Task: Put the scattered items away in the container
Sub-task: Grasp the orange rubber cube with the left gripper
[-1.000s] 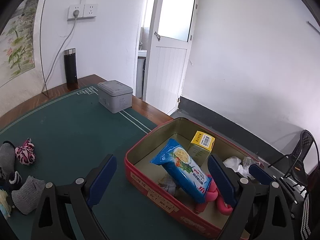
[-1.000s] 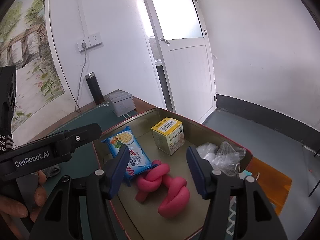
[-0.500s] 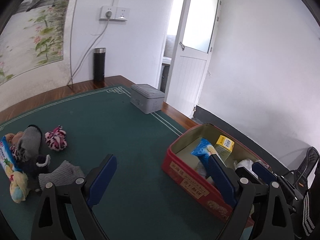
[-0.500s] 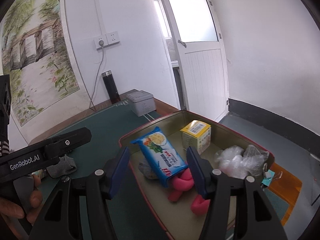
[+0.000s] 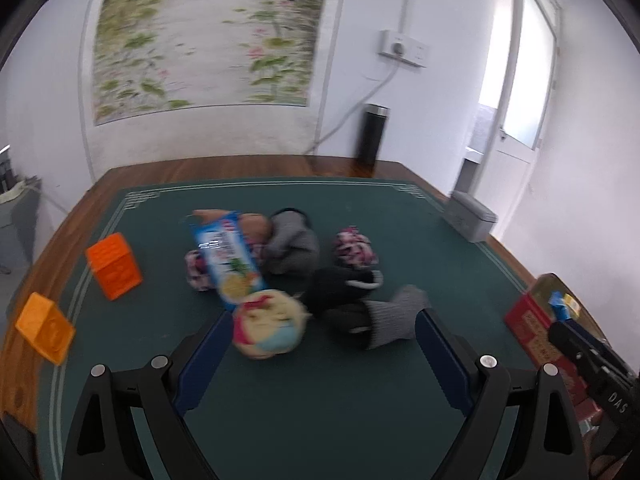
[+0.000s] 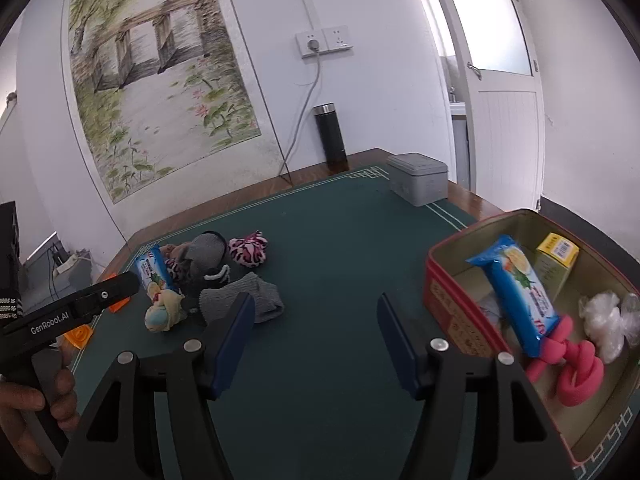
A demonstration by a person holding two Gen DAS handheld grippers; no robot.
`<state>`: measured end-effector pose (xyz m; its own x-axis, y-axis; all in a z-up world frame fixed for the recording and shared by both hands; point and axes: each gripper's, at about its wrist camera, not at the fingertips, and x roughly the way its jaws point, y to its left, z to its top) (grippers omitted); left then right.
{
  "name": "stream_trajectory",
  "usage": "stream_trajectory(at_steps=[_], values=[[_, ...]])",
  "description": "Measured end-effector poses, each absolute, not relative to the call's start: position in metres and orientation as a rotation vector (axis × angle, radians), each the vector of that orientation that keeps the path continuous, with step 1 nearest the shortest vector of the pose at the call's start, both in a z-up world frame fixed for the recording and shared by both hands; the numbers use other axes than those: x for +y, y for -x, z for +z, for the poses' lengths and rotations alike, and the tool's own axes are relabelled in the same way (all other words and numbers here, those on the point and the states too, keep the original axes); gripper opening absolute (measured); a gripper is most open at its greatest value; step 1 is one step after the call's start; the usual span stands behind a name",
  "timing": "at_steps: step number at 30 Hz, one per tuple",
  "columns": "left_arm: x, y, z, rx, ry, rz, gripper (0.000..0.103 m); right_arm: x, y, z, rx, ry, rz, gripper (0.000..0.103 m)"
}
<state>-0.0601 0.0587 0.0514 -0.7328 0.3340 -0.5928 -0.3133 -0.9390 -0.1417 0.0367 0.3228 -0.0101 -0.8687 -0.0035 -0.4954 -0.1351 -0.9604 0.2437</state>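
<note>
My left gripper (image 5: 324, 320) is open over the green mat, just short of a pile of items. In that pile are a pale yellow sock ball (image 5: 268, 328), a grey sock (image 5: 394, 316), a black sock (image 5: 340, 284), a blue biscuit packet (image 5: 228, 256) and a pink patterned ball (image 5: 354, 248). My right gripper (image 6: 315, 302) hangs above bare mat with its jaws opening and nothing between them. To its right stands the red tin (image 6: 452, 304). It holds a blue packet (image 6: 516, 292), a yellow box (image 6: 556, 256), a pink knotted rope (image 6: 572, 376) and a clear bag (image 6: 604, 316).
Two orange blocks (image 5: 114, 266) (image 5: 44, 328) stand near the mat's left edge. A grey lidded tin (image 6: 418, 178) and a black flask (image 6: 330, 132) sit at the table's far side. A hand (image 6: 40, 400) holds the left gripper's handle at the lower left of the right wrist view.
The left gripper has swung away from the red tin to face the pile of socks. The right gripper has drawn back from over the tin and turned left, its jaws a little wider.
</note>
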Motion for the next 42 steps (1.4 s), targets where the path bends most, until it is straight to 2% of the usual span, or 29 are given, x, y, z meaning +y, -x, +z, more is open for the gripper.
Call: stream_trajectory(at_steps=[8, 13, 24, 31, 37, 38, 41, 42], values=[[-0.094, 0.071, 0.033, -0.142, 0.980, 2.978, 0.094, 0.259, -0.005, -0.011, 0.356, 0.877, 3.037, 0.072], [-0.145, 0.077, 0.022, -0.153, 1.015, 3.095, 0.094, 0.237, 0.010, -0.022, 0.335, 0.941, 3.050, 0.072], [-0.139, 0.117, -0.013, 0.087, 1.138, 3.045, 0.094, 0.231, 0.022, -0.041, 0.280, 0.985, 3.013, 0.072], [-0.157, 0.146, -0.022, 0.107, 1.199, 3.051, 0.094, 0.235, 0.026, -0.053, 0.285, 1.035, 3.005, 0.072], [-0.165, 0.155, -0.029, 0.005, 1.239, 3.007, 0.094, 0.238, 0.029, -0.058, 0.281, 1.050, 2.998, 0.072], [-0.164, 0.155, -0.029, 0.009, 1.237, 3.010, 0.092, 0.240, 0.030, -0.059, 0.292, 1.054, 2.994, 0.072], [-0.160, 0.153, -0.030, -0.045, 1.226, 2.955, 0.061, 0.249, 0.033, -0.061, 0.361, 1.069, 2.975, 0.072], [-0.158, 0.152, -0.030, -0.050, 1.229, 2.960, 0.060, 0.252, 0.033, -0.062, 0.371, 1.066, 2.967, 0.072]])
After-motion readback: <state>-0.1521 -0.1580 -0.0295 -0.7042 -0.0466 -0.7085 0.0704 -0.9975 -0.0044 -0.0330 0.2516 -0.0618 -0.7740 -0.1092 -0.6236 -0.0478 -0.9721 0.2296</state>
